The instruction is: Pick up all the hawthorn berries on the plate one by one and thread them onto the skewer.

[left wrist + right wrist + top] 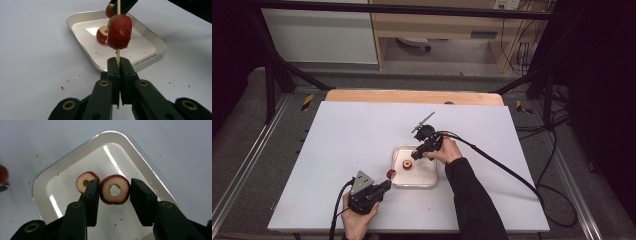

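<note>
Over the white tray (430, 181) | right gripper (114, 192) jaws bracket a cored fruit ring (115, 189), left pad touching, right pad apart | left gripper (118, 65), at tray's 8 o'clock, clenched on skewer (118, 56) bearing red fruit piece (119, 31)

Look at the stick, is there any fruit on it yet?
Yes, one red fruit piece is threaded on the stick, which the left gripper pinches shut above the white tray.
</note>
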